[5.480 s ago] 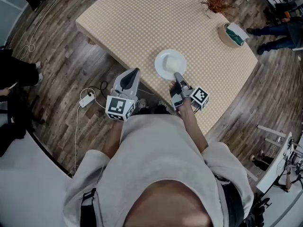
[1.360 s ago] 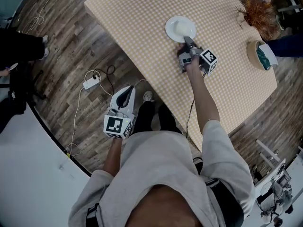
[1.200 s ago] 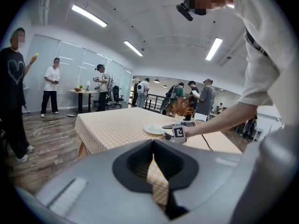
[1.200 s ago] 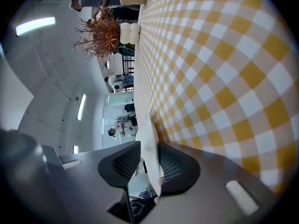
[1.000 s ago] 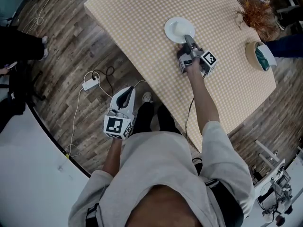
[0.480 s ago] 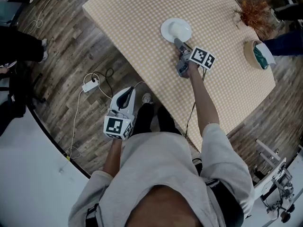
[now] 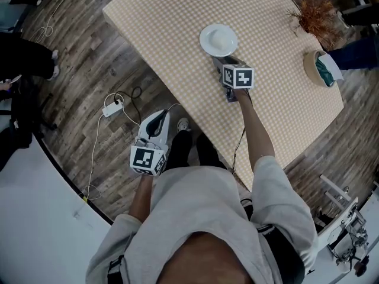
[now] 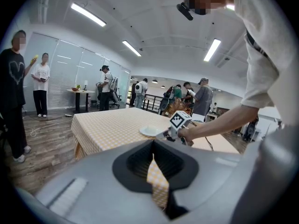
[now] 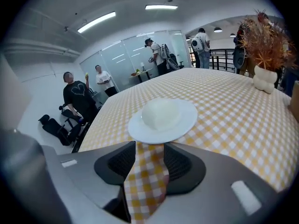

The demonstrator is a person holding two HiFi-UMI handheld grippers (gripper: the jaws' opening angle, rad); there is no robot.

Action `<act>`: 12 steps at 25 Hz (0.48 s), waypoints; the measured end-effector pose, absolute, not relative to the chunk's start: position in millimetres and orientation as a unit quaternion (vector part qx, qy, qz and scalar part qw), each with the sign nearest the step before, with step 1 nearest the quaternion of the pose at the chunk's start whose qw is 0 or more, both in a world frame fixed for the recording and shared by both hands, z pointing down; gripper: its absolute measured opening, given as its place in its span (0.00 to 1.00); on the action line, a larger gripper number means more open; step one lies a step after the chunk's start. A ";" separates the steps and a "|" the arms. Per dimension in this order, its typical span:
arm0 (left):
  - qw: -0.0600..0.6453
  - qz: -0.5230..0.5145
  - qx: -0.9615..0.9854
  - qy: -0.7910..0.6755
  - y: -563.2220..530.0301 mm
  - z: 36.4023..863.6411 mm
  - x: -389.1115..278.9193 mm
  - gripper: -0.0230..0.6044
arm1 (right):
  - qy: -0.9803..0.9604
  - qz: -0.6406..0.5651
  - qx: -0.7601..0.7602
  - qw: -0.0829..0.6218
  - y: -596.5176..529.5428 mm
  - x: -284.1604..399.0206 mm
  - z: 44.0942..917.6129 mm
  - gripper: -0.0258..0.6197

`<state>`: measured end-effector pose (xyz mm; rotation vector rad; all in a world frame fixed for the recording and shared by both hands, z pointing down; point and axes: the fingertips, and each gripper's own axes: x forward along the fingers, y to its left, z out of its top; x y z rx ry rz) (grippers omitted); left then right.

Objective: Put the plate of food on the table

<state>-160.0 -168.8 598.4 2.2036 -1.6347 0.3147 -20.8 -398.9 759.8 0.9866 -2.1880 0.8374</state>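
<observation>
Plate [image 7: 218, 40] with a white mound of food sits flat on the checked worktop [image 7: 166, 16], right at the tips of the right hand-held gripper [image 7: 228, 61], whose jaws are opening with only the cloth showing between them. Left hand-held gripper [image 7: 159, 116] hangs well apart, beside the worktop over the wooden floor [image 7: 89, 70], jaws almost together, empty

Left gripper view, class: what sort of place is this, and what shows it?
Probably an open office or lab space: long white ceiling strip lights, a glass partition wall, and standing people near a small desk.
</observation>
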 end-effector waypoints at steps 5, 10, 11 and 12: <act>0.187 0.111 0.783 -0.582 -168.4 596.5 -160.1 0.05 | -0.814 0.305 0.385 0.310 -397.9 -11.1 761.9 0.25; 0.187 0.111 0.787 -0.577 -163.7 594.4 -157.5 0.05 | -0.806 0.278 0.413 0.320 -392.2 2.5 760.6 0.04; 0.187 0.111 0.788 -0.575 -163.8 594.7 -156.2 0.05 | -0.806 0.280 0.413 0.319 -392.0 3.7 760.9 0.04; 0.187 0.111 0.789 -0.574 -163.7 594.8 -155.0 0.05 | -0.805 0.282 0.413 0.318 -391.4 4.7 761.1 0.04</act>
